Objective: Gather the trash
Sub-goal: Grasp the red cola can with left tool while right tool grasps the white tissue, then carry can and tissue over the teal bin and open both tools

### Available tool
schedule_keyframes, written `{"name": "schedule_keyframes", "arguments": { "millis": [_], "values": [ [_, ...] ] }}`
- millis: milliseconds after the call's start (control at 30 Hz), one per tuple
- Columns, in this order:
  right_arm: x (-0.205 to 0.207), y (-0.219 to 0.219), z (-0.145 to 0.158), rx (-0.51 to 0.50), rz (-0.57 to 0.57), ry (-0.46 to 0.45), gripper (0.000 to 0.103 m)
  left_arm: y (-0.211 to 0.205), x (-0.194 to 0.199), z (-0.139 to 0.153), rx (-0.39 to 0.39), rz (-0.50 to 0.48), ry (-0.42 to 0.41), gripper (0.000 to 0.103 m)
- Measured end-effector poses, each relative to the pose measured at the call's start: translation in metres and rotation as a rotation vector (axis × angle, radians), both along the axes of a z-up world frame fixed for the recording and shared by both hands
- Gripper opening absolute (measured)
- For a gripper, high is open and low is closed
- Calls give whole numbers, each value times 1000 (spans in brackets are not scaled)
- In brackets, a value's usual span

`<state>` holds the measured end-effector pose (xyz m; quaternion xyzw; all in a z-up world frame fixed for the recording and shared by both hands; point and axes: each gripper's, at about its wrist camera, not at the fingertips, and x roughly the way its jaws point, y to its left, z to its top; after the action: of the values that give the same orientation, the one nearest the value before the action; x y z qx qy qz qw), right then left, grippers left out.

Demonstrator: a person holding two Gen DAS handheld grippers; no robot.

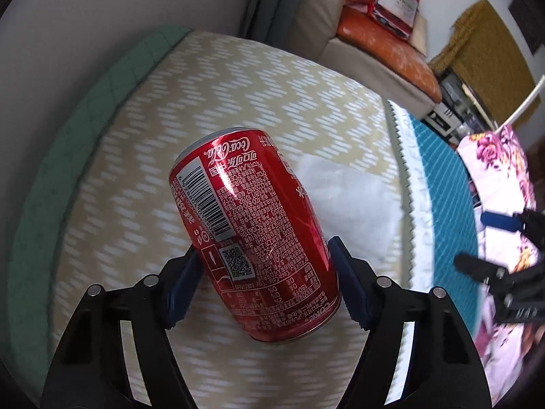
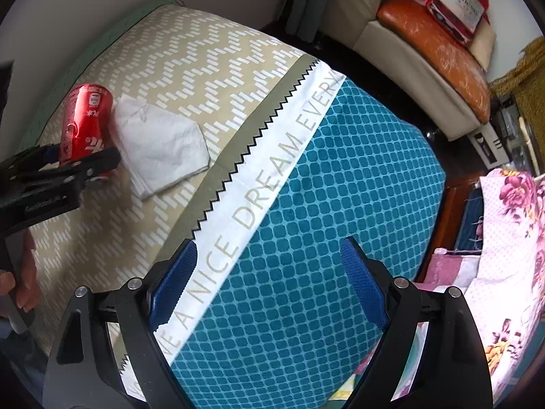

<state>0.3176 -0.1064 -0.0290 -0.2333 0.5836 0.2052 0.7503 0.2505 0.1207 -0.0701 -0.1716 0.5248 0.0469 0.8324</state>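
- Left hand-held gripper (image 1: 264, 276): clamped on the red cola can (image 1: 253, 235), holding it over the patterned bed cover (image 1: 211, 78). First piece of trash appears secured.
- White tissue (image 2: 160, 145): lies flat on the bed just beside the can; apparently not yet collected.
- Right hand-held gripper (image 2: 269, 281): jaws apart and empty, above the teal blanket (image 2: 357, 184).
- No trash container is visible.

The red aluminium Coca-Cola can (image 1: 253, 235) covered the left part of the white crumpled paper tissue (image 1: 354, 201) behind it. Right of the can, the floral pink-and-white quilt (image 1: 504, 204) was blurred and cut by the frame edge.
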Motion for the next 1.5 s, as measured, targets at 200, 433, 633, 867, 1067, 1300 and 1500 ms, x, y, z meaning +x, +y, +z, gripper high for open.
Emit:
{"name": "schedule_keyframes", "arguments": {
  "millis": [200,433,633,867,1067,1300,1500],
  "values": [
    [6,56,-15,16,99,25,82,26,-8,1,25,-98,-4,73],
    [12,100,-34,23,210,43,82,38,-9,0,78,-157,-8,73],
    [18,118,-41,17,235,43,77,43,-8,-6,131,-166,7,73],
    [9,128,-31,97,264,94,35,39,-8,-1,119,-146,4,60],
    [-15,117,-21,114,229,82,7,21,-17,6,152,-169,-4,60],
    [-50,72,-7,113,148,29,7,-5,-35,30,168,-198,-41,60],
    [-90,13,9,161,36,-19,7,-39,-54,49,189,-252,-78,60]
  ]
}}
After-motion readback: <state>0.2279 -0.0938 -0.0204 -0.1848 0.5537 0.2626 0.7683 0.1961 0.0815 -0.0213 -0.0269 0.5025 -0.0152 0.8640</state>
